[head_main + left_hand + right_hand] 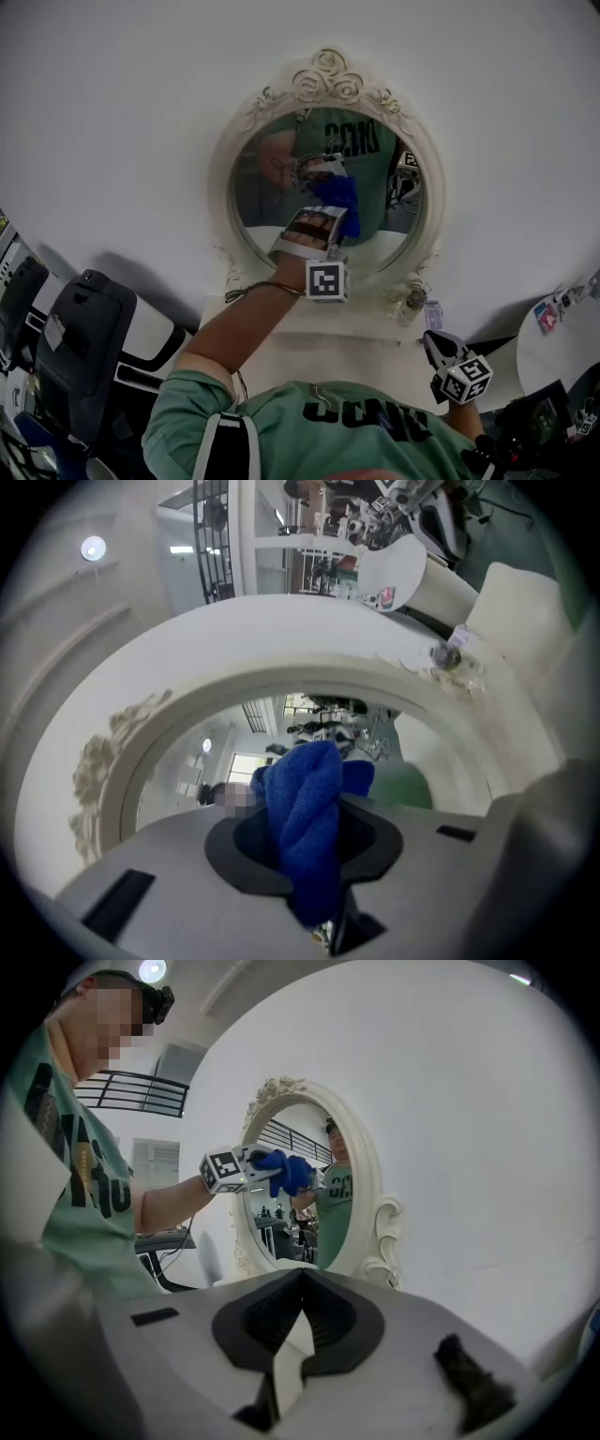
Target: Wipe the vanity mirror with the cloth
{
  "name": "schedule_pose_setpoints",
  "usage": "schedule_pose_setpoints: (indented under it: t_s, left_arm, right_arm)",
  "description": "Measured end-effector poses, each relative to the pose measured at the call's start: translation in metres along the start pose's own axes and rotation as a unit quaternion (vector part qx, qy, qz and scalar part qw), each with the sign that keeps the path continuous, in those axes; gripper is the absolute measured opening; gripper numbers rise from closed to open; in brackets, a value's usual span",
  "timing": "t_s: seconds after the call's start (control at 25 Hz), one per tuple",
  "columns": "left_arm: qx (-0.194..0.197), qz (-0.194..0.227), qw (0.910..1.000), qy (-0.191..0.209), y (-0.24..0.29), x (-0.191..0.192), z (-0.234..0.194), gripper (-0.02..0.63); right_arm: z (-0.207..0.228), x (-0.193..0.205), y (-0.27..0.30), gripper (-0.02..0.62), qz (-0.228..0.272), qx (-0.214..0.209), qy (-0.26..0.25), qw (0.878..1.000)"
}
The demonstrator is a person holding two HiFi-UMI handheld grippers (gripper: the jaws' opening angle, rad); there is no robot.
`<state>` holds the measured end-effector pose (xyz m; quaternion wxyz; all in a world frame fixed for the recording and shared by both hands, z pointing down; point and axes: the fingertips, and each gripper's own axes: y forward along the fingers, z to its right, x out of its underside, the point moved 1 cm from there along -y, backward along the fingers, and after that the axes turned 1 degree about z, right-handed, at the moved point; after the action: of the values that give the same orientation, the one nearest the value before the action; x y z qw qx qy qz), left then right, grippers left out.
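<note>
Right, head view first: left gripper [323, 230] is raised to the vanity mirror [272, 202], jaws clamped on a bunched blue cloth [337, 195]. The wad sits at or just off the glass, centre-right of the oval; actual contact can't be told from here. Arm reaches up and fwd so the cloth, not the gripper body, faces the glass. Right gripper [433, 343] hangs low at the near right, well apart from the mirror. Prob. parked out of the way, since wiping needs one tool only.

Left gripper view: cloth [305, 827] fills the gap btwn the jaws and bulges out past them, a soft pad ahead of the hard tips. Good for the glass, no scratching. Cream frame [281, 658] arcs overhead, glass very close beyond.

Right gripper view: its jaws are drawn almost together w/ nothing btwn them, only a thin pale wedge showing. It looks across at the mirror from the side; the left gripper and blue wad show against the upper glass.

Judgement: wiping is under way; how much glass is done can't be told.
</note>
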<state>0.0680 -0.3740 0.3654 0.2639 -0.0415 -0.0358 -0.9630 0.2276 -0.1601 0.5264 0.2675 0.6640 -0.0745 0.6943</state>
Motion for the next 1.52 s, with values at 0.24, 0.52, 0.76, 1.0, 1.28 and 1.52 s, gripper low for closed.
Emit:
schedule_pose_setpoints:
  t_s: [0.24,0.52,0.76,1.0,1.28,1.52]
  left_arm:
    - [-0.007,-0.146,0.9890,0.022,-0.052,0.156,0.010,0.098]
    - [0.013,-0.198,0.9801,0.004,-0.074,0.217,0.021,0.098]
    - [0.013,-0.203,0.9790,0.012,-0.066,0.231,0.033,0.098]
    - [0.015,-0.206,0.9784,-0.007,-0.063,0.228,0.032,0.098]
    - [0.005,-0.161,0.9870,0.006,-0.038,0.168,0.029,0.098]
    - [0.014,-0.098,0.9951,0.010,-0.006,0.091,0.032,0.098]
  right_arm:
    - [-0.019,-0.011,0.030,0.012,-0.011,-0.032,-0.021,0.999]
    - [-0.037,-0.018,0.043,0.012,-0.019,-0.051,-0.040,0.998]
    - [-0.034,-0.018,0.042,0.012,-0.021,-0.045,-0.041,0.998]
    - [-0.029,-0.015,0.040,0.012,-0.027,-0.039,-0.038,0.998]
    - [-0.032,-0.014,0.041,0.012,-0.024,-0.043,-0.039,0.998]
    - [-0.022,-0.007,0.029,0.012,-0.025,-0.029,-0.030,0.999]
